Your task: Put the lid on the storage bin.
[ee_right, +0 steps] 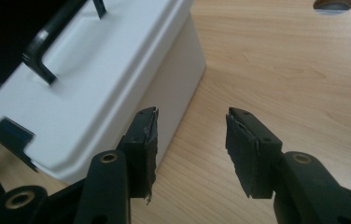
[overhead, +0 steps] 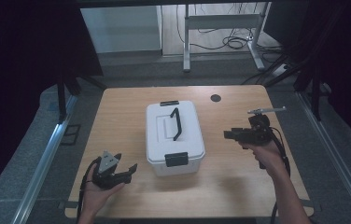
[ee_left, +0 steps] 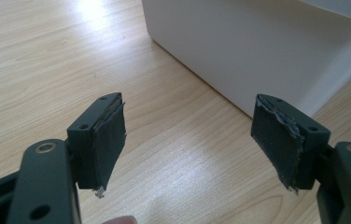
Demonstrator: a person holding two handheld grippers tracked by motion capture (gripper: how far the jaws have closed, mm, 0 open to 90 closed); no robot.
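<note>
White box (overhead: 174, 137) sits mid-table, lid shut, black handle (overhead: 176, 123) upright along the top, black latches (overhead: 176, 159) at the near and far ends. Left gripper (overhead: 129, 169) near its front-left corner, jaws wide, nothing between them. Right gripper (overhead: 229, 135) off its right side, jaws also apart and empty. Bare wood between each and the box. Light woodgrain table (overhead: 239, 186), round dark grommet (overhead: 215, 98) at the far edge. Grey carpet, a desk frame (overhead: 220, 28) and loose cables (overhead: 232, 43) beyond. Jaw pads frayed.
</note>
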